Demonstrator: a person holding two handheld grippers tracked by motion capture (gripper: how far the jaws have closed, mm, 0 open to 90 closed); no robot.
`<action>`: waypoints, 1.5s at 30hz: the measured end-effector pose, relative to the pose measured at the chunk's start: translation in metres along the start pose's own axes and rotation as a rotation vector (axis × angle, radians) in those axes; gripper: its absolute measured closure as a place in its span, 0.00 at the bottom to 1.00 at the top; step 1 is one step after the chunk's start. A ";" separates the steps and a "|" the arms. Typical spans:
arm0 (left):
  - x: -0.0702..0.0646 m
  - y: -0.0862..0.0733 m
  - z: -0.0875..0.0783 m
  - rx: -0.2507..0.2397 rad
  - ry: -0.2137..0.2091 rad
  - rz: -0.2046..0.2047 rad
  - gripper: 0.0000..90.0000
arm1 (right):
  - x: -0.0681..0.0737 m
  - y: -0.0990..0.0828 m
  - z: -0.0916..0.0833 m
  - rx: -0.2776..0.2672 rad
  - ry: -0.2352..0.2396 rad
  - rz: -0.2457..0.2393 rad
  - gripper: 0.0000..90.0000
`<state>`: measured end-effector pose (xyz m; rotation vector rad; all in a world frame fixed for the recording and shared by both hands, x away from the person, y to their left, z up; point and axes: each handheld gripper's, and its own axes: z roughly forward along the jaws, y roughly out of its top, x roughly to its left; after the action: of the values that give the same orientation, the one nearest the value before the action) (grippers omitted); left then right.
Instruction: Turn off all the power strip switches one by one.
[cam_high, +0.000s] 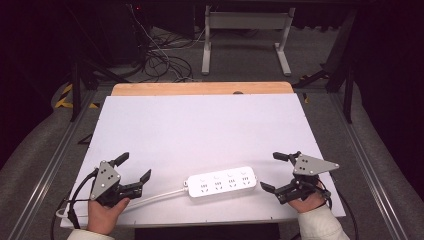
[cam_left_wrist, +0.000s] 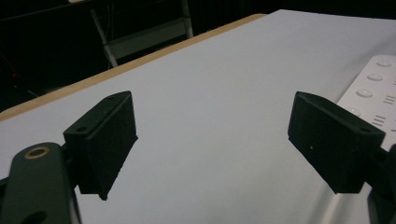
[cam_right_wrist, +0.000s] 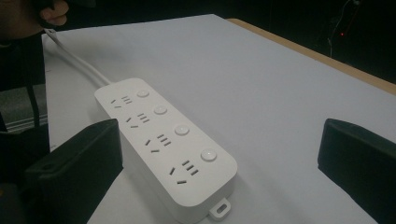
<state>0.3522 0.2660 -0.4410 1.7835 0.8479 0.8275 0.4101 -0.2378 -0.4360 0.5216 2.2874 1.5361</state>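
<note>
The left gripper (cam_high: 134, 167) sits at the near left of the white table (cam_high: 200, 125) with its jaws wide open and nothing between them, maybe waiting its turn. Next comes the white cord (cam_high: 160, 194), which runs left from the power strip (cam_high: 222, 183). The strip lies flat near the front edge, sockets facing up, its long side going left to right across the table. The right gripper (cam_high: 274, 171) waits just beside the strip's right end, jaws wide open too, likely ready to grab it.
</note>
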 end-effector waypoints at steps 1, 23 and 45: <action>0.000 0.000 0.000 0.001 -0.001 0.006 0.18 | 0.000 0.000 -0.001 -0.002 -0.001 -0.003 0.00; 0.004 0.001 -0.004 0.017 -0.012 -0.030 0.20 | 0.006 0.010 0.004 0.027 -0.043 0.043 0.00; 0.002 0.000 -0.004 0.016 -0.001 -0.018 0.20 | 0.012 0.048 0.024 0.062 0.060 0.037 0.28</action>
<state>0.3502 0.2698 -0.4391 1.7882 0.8707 0.8102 0.4164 -0.1964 -0.4010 0.5444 2.3901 1.5223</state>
